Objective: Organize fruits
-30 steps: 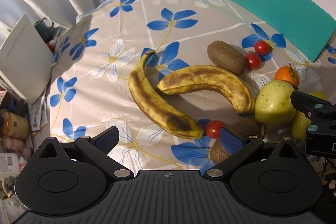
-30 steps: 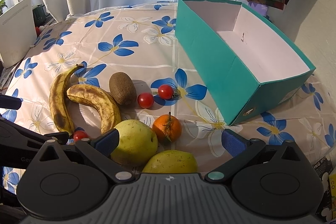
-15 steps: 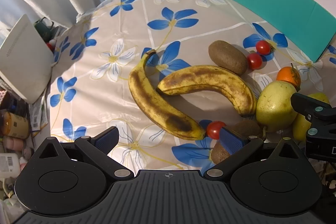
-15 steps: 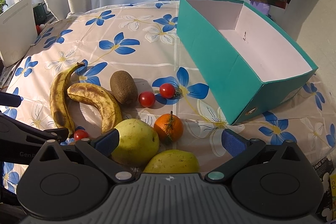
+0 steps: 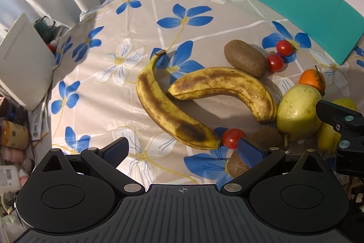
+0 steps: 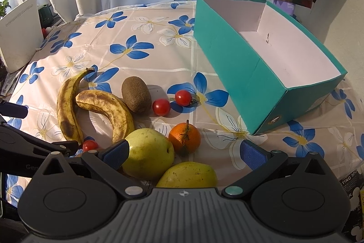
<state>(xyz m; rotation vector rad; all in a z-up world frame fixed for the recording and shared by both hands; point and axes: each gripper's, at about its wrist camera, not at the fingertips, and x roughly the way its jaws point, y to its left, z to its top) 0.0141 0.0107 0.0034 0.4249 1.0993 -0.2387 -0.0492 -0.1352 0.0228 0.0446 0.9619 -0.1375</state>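
Right wrist view: right gripper and left gripper both gape empty; partial lettering "TING SP" legible rightward, matte teal cardboard box ahead, speckled bananas leftward.

On the table, the box sits toward the right edge; two bananas lie left, kiwi and tomatoes between, pears and orange nearest.

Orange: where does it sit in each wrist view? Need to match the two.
Left wrist: orange at right edge, just behind the bigger pear.
Right wrist: orange low centre, right of the same pear.
Shared landmark: the teal box.
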